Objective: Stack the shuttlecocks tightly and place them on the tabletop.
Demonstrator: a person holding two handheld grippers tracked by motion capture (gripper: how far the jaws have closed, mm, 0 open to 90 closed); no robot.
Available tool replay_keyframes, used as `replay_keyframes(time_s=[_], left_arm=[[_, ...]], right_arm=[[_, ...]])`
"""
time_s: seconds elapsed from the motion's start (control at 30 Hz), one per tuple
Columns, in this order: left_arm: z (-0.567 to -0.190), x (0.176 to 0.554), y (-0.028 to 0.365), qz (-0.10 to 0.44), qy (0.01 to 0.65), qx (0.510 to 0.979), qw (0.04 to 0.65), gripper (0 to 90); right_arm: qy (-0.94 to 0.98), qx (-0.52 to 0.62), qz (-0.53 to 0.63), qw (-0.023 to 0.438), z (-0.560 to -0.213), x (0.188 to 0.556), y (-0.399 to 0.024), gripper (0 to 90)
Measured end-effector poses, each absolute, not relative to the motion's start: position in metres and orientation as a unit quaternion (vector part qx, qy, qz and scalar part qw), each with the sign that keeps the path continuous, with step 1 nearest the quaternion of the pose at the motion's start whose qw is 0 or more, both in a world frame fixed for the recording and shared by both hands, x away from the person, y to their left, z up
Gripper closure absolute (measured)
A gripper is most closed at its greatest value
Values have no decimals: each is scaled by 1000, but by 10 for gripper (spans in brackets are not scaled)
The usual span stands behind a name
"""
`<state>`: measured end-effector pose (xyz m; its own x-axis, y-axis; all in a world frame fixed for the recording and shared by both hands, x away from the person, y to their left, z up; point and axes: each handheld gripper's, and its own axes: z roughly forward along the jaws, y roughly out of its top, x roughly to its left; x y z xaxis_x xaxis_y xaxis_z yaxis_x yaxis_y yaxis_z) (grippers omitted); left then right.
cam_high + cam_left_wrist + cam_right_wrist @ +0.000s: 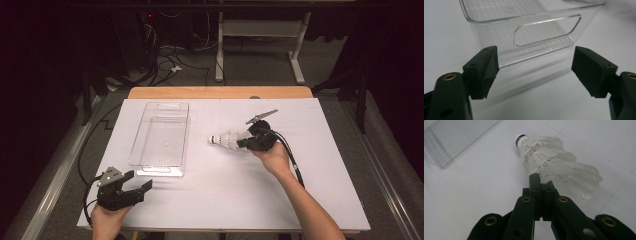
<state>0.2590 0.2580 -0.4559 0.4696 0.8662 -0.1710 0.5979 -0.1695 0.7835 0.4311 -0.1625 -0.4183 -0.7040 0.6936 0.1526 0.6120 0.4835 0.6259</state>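
Observation:
A white feather shuttlecock (227,140) (554,165) lies near the middle of the white table, its cork tip with a blue band pointing left toward the bin. My right gripper (246,142) (541,178) is at its feathered end, jaws pressed together with the edge of the feather skirt pinched at their tips. A clear plastic bin (161,137) (529,27) stands empty left of centre. My left gripper (141,181) (535,67) rests near the front left corner, open, pointing at the bin's near end wall with its handle cut-out; nothing is between its pads.
The white sheet (215,200) covers a wooden table (220,92) whose far edge shows behind it. Black cables trail from both grippers across the table. On the floor beyond lie table legs and more cables.

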Motion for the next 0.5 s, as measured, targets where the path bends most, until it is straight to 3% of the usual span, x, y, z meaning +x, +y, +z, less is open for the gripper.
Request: replay_keyframes(time_s=[0.5], left_arm=[[-456,259,257,159,490,748,420,226]], right_arm=[[857,378,344,58,-423,434,-160,900]])
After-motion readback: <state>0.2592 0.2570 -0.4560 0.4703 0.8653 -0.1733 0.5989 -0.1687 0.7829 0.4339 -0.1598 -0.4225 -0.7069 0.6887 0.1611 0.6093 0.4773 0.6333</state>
